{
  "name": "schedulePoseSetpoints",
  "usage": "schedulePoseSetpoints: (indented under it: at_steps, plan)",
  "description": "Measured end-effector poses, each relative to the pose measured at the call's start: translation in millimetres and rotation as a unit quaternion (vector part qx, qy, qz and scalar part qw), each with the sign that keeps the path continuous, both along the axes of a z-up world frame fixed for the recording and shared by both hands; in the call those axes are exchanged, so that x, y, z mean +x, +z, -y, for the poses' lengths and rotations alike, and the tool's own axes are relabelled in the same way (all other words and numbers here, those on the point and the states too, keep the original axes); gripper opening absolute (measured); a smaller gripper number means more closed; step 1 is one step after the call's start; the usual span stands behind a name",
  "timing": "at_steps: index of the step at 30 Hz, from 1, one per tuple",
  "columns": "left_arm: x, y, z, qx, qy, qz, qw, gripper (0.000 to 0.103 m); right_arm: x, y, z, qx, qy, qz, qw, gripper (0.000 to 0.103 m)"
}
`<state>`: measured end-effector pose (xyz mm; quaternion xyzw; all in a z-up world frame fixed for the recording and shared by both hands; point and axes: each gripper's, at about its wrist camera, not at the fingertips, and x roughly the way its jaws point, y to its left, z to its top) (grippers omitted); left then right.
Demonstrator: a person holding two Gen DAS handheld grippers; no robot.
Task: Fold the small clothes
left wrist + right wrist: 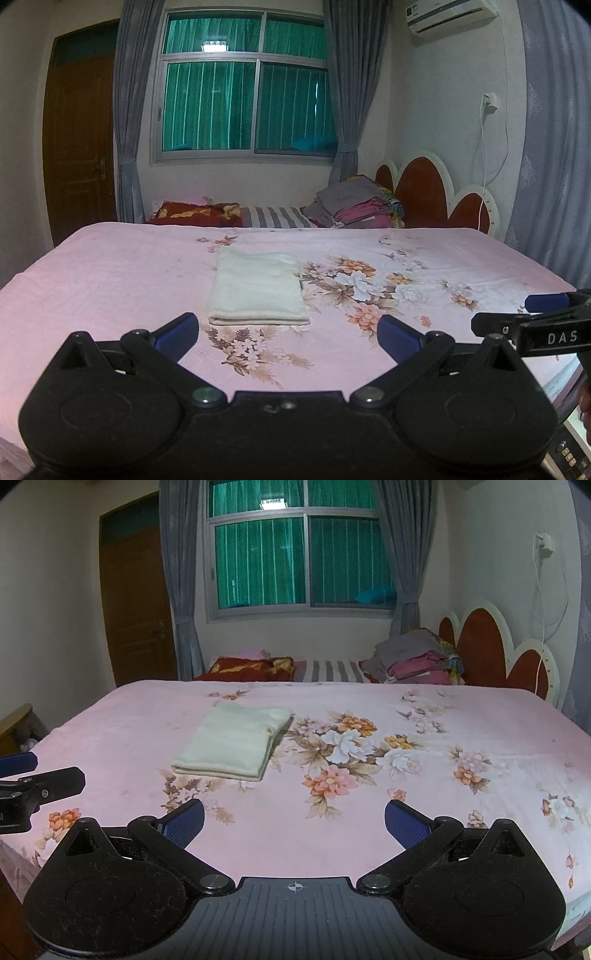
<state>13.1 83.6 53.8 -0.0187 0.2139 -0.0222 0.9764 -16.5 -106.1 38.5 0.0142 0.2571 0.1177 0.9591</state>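
Observation:
A small cream-white garment (pixel 256 286) lies folded into a neat rectangle on the pink floral bedsheet (pixel 110 280); it also shows in the right wrist view (pixel 232 742). My left gripper (pixel 288 334) is open and empty, held above the bed's near edge just short of the garment. My right gripper (pixel 293 821) is open and empty, to the right of the garment and nearer than it. The right gripper's tip shows at the right edge of the left wrist view (pixel 517 314). The left gripper's tip shows at the left edge of the right wrist view (pixel 33 775).
A pile of folded clothes (pixel 358 203) sits at the far side of the bed by the red headboard (pixel 424 184). A red patterned pillow (pixel 195 214) and striped bedding (pixel 277 216) lie beyond the sheet. A window, curtains and a wooden door (pixel 81 140) stand behind.

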Motion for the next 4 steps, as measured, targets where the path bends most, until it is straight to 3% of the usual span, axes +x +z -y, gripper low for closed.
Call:
schedulePoseSetpoints:
  at_steps: [4]
  plan:
    - [0.3,0.7,-3.3,0.0,0.002,-0.001,1.0,0.102,0.4,0.4,0.7,-0.001,0.001,0.0,1.0,0.103]
